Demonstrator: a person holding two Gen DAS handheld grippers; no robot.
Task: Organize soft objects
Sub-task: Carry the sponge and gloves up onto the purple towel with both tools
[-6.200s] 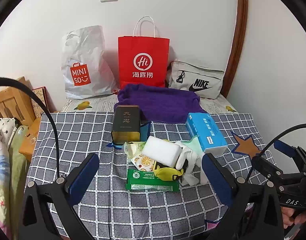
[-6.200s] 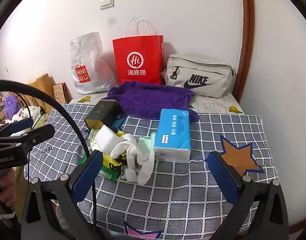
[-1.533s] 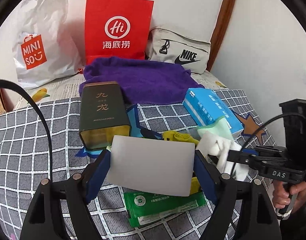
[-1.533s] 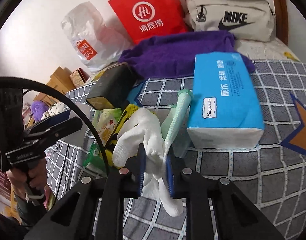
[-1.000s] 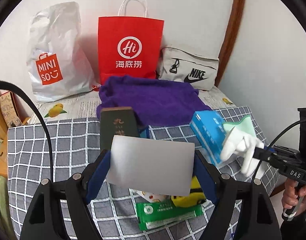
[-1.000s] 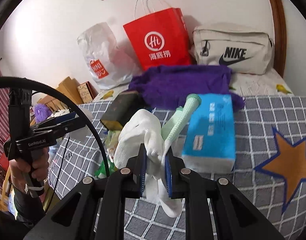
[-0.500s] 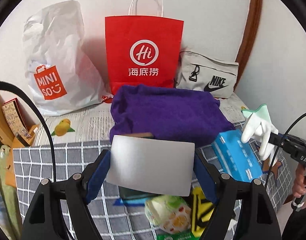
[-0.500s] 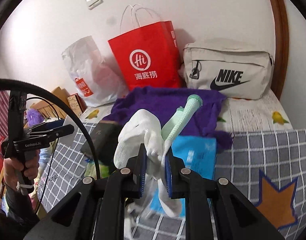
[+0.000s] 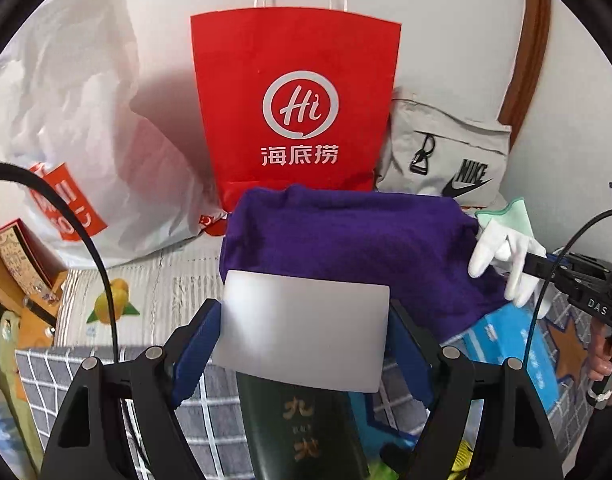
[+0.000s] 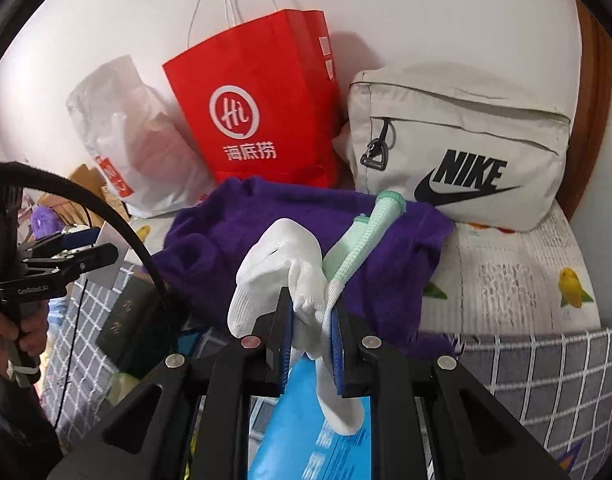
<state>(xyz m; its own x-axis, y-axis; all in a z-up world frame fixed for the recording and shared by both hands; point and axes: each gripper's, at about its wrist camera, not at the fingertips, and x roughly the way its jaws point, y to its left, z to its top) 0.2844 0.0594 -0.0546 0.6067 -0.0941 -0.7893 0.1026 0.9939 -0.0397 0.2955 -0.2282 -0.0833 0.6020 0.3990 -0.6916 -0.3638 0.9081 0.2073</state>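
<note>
the left gripper (image 9: 303,354) holds a white sponge block (image 9: 306,330) between its blue pads, which press on both short sides, so the jaws stand wide but are closed on it. the right gripper (image 10: 310,350) is almost shut and pinches a white glove (image 10: 281,276) together with a pale green cloth (image 10: 366,236); the glove fingers hang down below the jaws. both soft things are in the air, above the far part of the checked cover (image 10: 546,380), just in front of the purple towel (image 9: 346,236).

the step in hand seems to be the carrying: each hand brings its soft thing toward the back, where a red paper bag (image 9: 295,100), a white plastic bag (image 9: 77,120) and a grey pouch (image 10: 458,136) stand at the wall. i cannot tell which of them is the goal, maybe the towel itself.

the next move calls for lowering over the chosen place and only then opening the jaws, one hand after the other, so that the glove does not catch on the pads
</note>
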